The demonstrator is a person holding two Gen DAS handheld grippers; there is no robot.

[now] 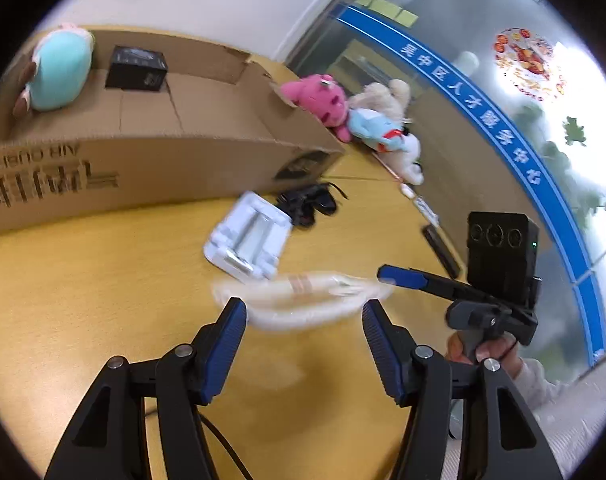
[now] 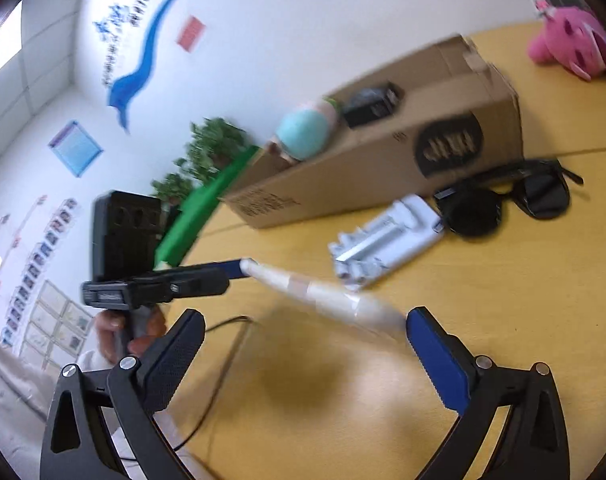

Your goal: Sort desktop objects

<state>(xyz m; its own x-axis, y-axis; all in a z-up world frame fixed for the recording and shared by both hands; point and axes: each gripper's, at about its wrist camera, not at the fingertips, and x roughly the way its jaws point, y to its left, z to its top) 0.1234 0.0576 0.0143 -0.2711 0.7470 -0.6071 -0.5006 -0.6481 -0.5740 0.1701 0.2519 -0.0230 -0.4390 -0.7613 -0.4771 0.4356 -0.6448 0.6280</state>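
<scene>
A blurred clear plastic wrapper with a white object (image 1: 303,296) lies on the yellow table (image 1: 83,300) just beyond my open left gripper (image 1: 303,316). In the right wrist view the same wrapped white object (image 2: 323,296) stretches between the left gripper's blue fingertip (image 2: 235,268) and my open right gripper (image 2: 303,332). The right gripper also shows in the left wrist view (image 1: 403,278), its tip touching the wrapper's right end. A white plastic tray (image 1: 247,240) and black sunglasses (image 1: 309,202) lie beyond. The open cardboard box (image 1: 143,168) holds a teal plush (image 1: 59,72) and a small black box (image 1: 137,68).
Pink plush (image 1: 323,98) and white-and-blue plush toys (image 1: 383,128) lie at the table's far edge by a glass wall. A black bar (image 1: 443,252) and a small white item (image 1: 423,206) lie near that edge. A cable (image 2: 223,360) runs across the table.
</scene>
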